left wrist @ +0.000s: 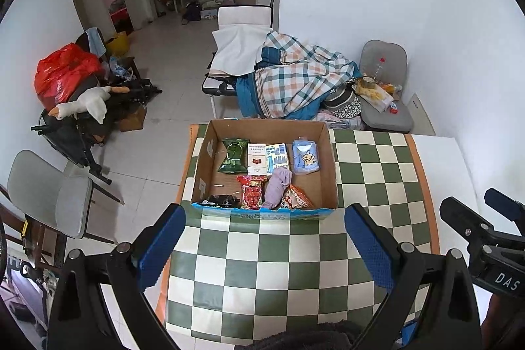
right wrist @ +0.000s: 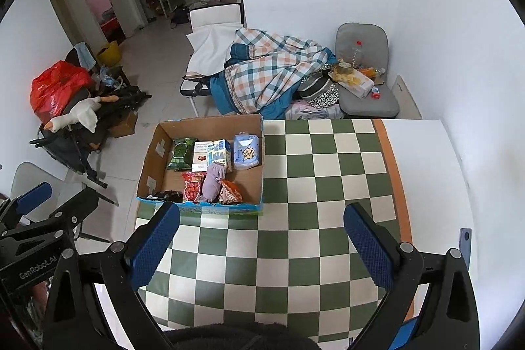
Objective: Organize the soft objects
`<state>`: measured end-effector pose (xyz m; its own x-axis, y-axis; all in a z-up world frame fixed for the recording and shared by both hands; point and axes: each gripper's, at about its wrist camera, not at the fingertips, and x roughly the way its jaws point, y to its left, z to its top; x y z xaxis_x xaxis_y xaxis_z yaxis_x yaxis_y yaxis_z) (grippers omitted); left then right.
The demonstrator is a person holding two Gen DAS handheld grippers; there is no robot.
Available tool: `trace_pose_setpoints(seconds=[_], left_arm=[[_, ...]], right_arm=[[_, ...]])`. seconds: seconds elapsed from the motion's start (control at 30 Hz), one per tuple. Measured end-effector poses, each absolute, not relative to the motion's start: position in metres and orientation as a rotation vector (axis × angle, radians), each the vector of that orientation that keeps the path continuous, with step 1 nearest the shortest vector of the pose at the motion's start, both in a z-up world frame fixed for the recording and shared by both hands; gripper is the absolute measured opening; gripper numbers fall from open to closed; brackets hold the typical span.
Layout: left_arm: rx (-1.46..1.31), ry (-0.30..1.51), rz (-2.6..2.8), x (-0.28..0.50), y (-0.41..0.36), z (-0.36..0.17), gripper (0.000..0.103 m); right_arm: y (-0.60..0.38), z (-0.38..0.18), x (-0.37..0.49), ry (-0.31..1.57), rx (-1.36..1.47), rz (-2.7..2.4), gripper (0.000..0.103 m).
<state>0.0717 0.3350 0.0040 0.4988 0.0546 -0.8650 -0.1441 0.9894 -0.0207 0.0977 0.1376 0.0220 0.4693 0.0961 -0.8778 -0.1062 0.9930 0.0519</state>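
Open left tongs [left wrist: 264, 246], filled cardboard box [left wrist: 329, 166]

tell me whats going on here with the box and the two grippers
A person holds a gripper in each hand over a checkered table. Both the left gripper and the right gripper are open and hold nothing. A cardboard box on the table already contains soft packets, tissue packs and a purple cloth. Nothing is being handled at this moment.

green-and-cream checkered tablecloth [left wrist: 295, 277], brown cardboard box [left wrist: 325, 153]; lilac cloth [left wrist: 277, 187]
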Motion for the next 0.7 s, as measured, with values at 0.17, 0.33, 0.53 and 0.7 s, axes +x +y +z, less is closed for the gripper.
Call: trace_pose_setpoints(seconds=[0.17,0.33,0.53,0.7], left_arm=[[-0.088,1.041,0.120,0.068,0.332,0.009,0.099],[-0.091,1.041,0.120,0.069,0.331,0.008,0.099],[-0.089,1.040,0.119,0.068,0.332,0.007,0.099],[-0.090,1.037,0.111,0.069,0.329,0.015,0.103]], right_arm=[[0.138,0.025,0.095,1.071,-0.016,0.125,0.102],[0.138,0.026,0.095,1.065,-0.017,0.123,0.102],[0.138,0.029,0.094,1.060,-0.018,0.116,0.102],[0.138,0.028,0.094,1.057,-0.020,0.115,0.102]])
